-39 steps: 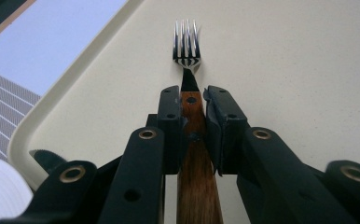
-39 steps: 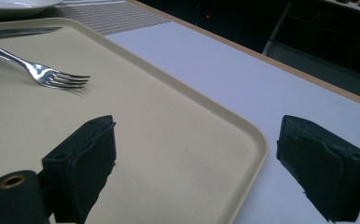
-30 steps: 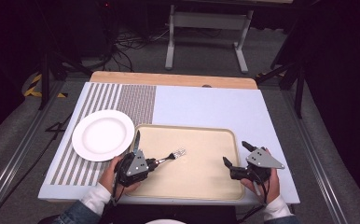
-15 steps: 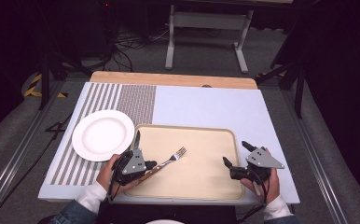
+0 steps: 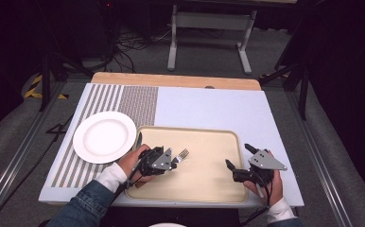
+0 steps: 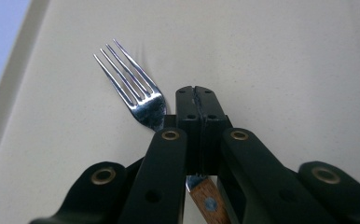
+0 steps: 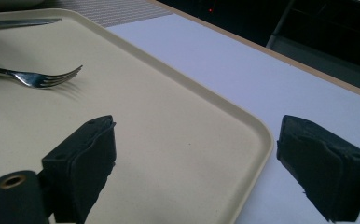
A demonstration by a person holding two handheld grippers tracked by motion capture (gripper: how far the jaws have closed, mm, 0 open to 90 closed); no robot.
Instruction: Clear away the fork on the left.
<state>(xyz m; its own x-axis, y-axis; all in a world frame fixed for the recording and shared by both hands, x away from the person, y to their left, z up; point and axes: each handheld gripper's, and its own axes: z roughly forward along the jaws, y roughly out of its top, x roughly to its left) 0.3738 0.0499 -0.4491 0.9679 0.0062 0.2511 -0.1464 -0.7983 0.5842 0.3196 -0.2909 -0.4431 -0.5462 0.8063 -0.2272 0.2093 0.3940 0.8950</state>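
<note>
Fork pinched by the left hand-held gripper over the tray

The left hand-held gripper (image 5: 167, 161) is clenched on the fork (image 6: 138, 91) just behind its head, near where the wooden handle (image 6: 209, 203) begins; the tines jut out past the jaws above the left half of the beige tray (image 5: 209, 182). The right hand-held gripper (image 5: 239, 158) hangs released at the tray's right edge, jaws wide apart and holding nothing. A white plate (image 5: 104, 136) lies on the table just off the tray's left edge, and a knife (image 5: 138, 140) lies along that same edge. The grip looks narrow and off to one side of the fork's neck, so the fork could swivel or slide out between the jaws if swung quickly, and its tines might catch the tray's rim on the way toward the plate.
</note>
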